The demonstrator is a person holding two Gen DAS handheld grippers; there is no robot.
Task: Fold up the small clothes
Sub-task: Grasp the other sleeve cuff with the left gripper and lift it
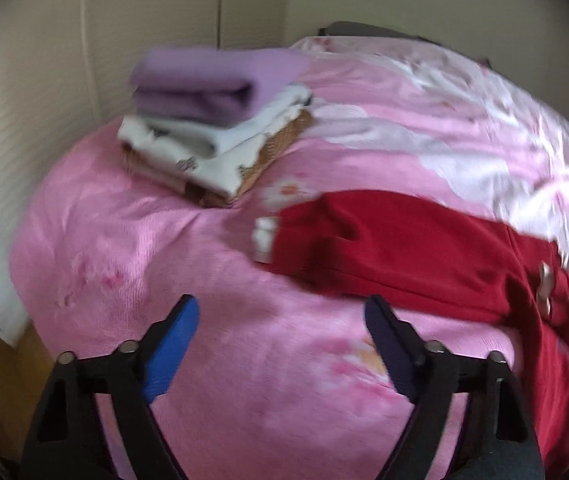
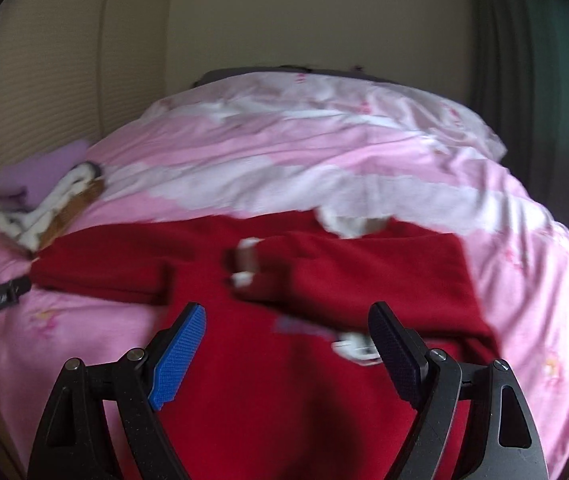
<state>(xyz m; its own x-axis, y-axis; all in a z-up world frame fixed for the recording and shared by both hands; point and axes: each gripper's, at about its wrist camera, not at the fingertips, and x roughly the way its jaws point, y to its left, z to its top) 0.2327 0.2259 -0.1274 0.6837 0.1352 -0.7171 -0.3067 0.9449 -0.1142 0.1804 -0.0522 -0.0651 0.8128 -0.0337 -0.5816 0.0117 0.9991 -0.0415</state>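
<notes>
A red garment (image 1: 404,248) with white cuffs lies spread on the pink bed cover (image 1: 124,240), its sleeves folded in across the body. My left gripper (image 1: 282,304) is open above bare cover, just left of the garment's edge, with nothing between its fingers. In the right wrist view the same red garment (image 2: 324,264) fills the middle. My right gripper (image 2: 288,308) hovers open over its lower part, gripping nothing. A small white tag (image 2: 354,350) shows beside the right finger.
A stack of folded clothes (image 1: 212,120), purple on top, sits on the cover near the left wall; the same stack (image 2: 44,196) shows at the left of the right wrist view. The pink and white cover (image 2: 284,152) stretches back. A dark curtain (image 2: 524,80) hangs on the right.
</notes>
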